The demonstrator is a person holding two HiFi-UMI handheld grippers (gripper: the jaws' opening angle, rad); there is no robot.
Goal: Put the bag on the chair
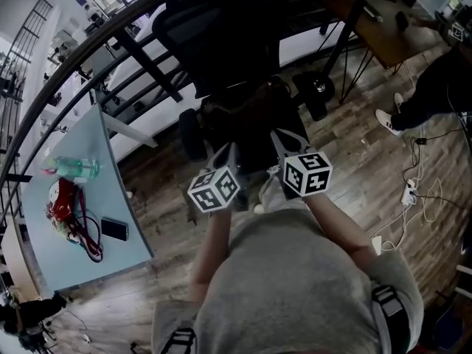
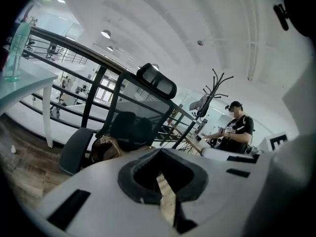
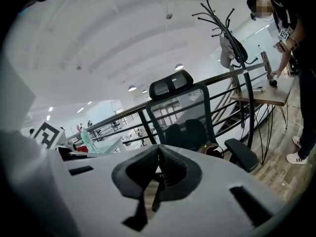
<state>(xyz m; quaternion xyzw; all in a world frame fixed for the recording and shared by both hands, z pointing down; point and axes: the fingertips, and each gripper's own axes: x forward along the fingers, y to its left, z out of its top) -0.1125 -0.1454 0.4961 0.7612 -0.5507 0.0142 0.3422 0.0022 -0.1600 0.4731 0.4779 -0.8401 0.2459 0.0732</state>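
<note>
On the chair [image 1: 214, 35] seat sits the bag [image 1: 240, 120], ahead of the left gripper [image 1: 228, 153] and right gripper [image 1: 284, 140]; both jaws are closed, empty.

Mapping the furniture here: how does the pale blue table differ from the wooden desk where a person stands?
The pale blue table has a light top, the wooden desk a brown one. The table carries a green bottle, a red item and a phone; the desk only a few small dark things. The desk has thin dark legs; the table's visible leg is white. Both stand by the railing.
</note>
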